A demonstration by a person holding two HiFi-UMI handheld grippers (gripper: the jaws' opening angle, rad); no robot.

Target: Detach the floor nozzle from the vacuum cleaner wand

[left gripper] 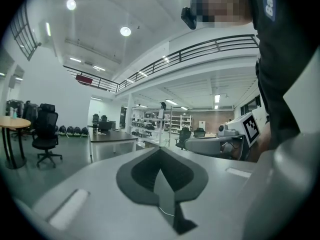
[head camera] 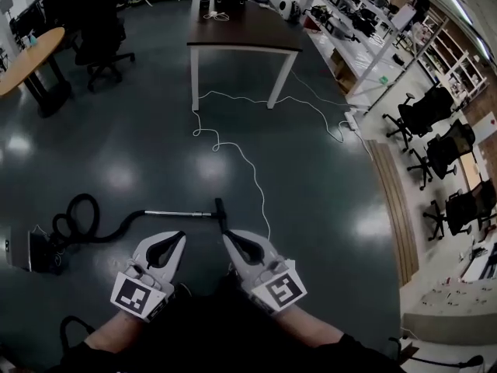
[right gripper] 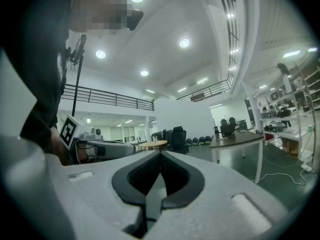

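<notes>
My left hand-held gripper [head camera: 179, 237] and right hand-held gripper [head camera: 227, 238] both have their jaws pressed together with nothing between them, low over the floor. The floor nozzle [head camera: 220, 213] lies on the floor just beyond my right tips, joined to the wand [head camera: 177, 213], which runs left to the hose [head camera: 81, 217]. All 4 jaws must part first. If I tug the nozzle without bracing the wand, I judge the whole vacuum slides along. The white cable [head camera: 250, 169] nearby could snag.
</notes>
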